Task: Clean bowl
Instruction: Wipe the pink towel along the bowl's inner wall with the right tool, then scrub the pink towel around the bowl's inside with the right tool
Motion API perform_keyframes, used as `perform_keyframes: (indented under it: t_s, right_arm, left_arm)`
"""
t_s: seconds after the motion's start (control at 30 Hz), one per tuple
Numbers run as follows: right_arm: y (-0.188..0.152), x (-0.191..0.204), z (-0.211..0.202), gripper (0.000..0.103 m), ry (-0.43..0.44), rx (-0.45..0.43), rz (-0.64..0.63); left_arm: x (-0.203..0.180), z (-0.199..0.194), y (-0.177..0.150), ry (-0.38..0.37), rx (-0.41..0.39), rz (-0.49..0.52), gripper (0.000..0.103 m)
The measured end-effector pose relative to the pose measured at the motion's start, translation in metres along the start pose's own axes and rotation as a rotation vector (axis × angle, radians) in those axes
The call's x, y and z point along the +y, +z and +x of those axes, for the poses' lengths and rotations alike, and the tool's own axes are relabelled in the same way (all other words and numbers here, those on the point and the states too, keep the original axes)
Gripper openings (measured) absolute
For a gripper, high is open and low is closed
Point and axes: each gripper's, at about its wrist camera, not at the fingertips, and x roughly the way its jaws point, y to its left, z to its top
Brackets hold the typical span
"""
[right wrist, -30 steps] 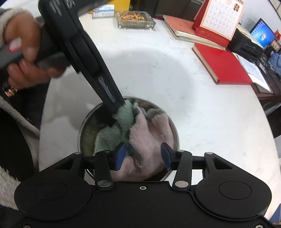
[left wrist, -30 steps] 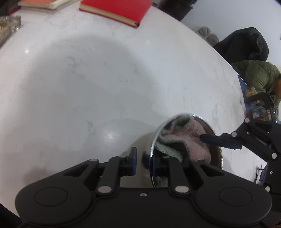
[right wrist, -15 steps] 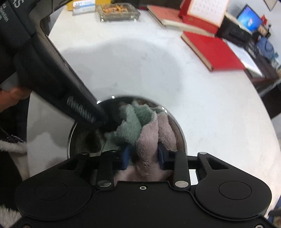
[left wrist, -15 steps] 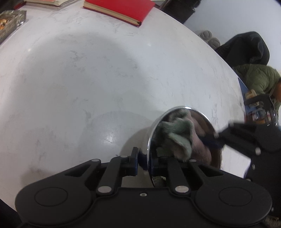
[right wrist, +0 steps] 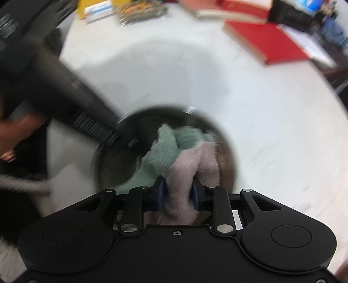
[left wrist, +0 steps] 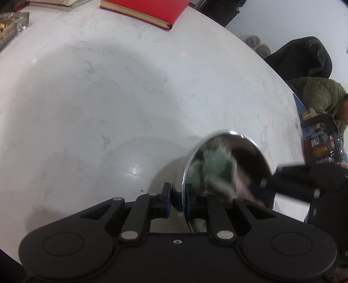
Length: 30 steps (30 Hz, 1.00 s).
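Observation:
A shiny steel bowl [left wrist: 250,152] stands tipped on the white marble table [left wrist: 108,87]. My left gripper [left wrist: 179,200] pinches its near rim, one finger inside and one outside, and its jaws are opening slightly. A green and pink cloth [right wrist: 167,148] lies bunched inside the bowl [right wrist: 113,165]. My right gripper [right wrist: 177,193] reaches into the bowl; its jaws are closing, with the pink part of the cloth pressed between the pads. In the left wrist view the cloth [left wrist: 215,165] is blurred, and the right gripper's fingers [left wrist: 269,185] enter from the right.
A red book [left wrist: 148,8] and a glass ashtray [left wrist: 10,24] lie at the table's far side. A person in a green jacket [left wrist: 317,93] sits beyond the right edge. A hand [right wrist: 17,130] holds the left gripper's handle at the left.
The right gripper's jaws have narrowed onto the pink cloth and it has pushed deeper into the bowl, dragging the cloth. The left gripper has stayed on the rim.

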Motion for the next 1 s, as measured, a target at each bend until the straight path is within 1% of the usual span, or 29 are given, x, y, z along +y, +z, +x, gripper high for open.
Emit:
perform_keyframes:
  t_s: [0.07,0.1,0.17,0.23,0.27,0.33,0.37,0.47,0.53,0.6,0.63,0.73,0.8,0.87,0.93,1.0]
  right_arm:
    - [0.004,0.007,0.003,0.025,0.011,-0.007,-0.041]
    - [0.008,0.007,0.006,0.025,0.003,-0.017,-0.049]
    - [0.013,0.004,0.008,0.024,-0.021,-0.032,-0.055]
    - [0.013,-0.002,0.005,0.023,-0.079,-0.040,-0.073]
    - [0.013,-0.003,0.004,0.023,-0.086,-0.039,-0.072]
    - [0.002,-0.003,0.001,0.025,-0.076,0.002,-0.066]
    - [-0.002,0.000,0.000,0.025,-0.049,0.020,-0.062]
    - [-0.004,0.012,0.003,0.025,0.037,0.035,-0.066]
    - [0.002,0.017,0.007,0.025,0.044,0.028,-0.095]
    - [0.007,0.017,0.009,0.025,0.019,0.013,-0.121]
    - [0.010,0.012,0.009,0.024,-0.030,-0.001,-0.125]
    - [0.007,0.004,0.001,0.023,-0.094,0.002,-0.116]
    - [-0.003,0.006,-0.001,0.025,-0.073,0.047,-0.111]
    - [-0.010,0.018,0.001,0.025,-0.019,0.072,-0.116]
    - [-0.009,0.026,0.004,0.025,0.024,0.073,-0.119]
    - [-0.001,0.033,0.009,0.025,0.013,0.044,-0.152]
  left_arm:
    - [-0.002,0.000,0.000,0.007,0.001,0.019,0.014]
    - [-0.002,0.000,0.001,0.010,0.002,0.026,0.014]
    - [-0.003,0.000,0.001,0.011,0.004,0.034,0.013]
    - [-0.004,0.001,0.003,0.008,0.006,0.033,0.013]
    - [-0.004,0.001,0.003,0.008,0.005,0.032,0.013]
    - [-0.003,0.002,0.003,0.001,0.005,0.020,0.013]
    - [-0.002,0.002,0.004,-0.004,0.005,0.013,0.014]
    - [-0.002,0.003,0.004,-0.005,0.012,0.021,0.017]
    - [-0.003,0.002,0.004,0.007,0.010,0.039,0.017]
    - [-0.003,0.002,0.004,0.008,0.011,0.046,0.016]
    - [-0.003,0.002,0.003,0.008,0.012,0.050,0.016]
    - [-0.003,0.002,0.002,0.007,0.009,0.053,0.016]
    - [-0.003,0.002,0.002,0.003,0.009,0.051,0.016]
    - [-0.001,0.003,0.002,-0.008,0.011,0.046,0.017]
    - [-0.003,0.002,0.000,0.000,0.009,0.064,0.018]
    - [-0.005,0.001,-0.001,0.011,0.006,0.086,0.018]
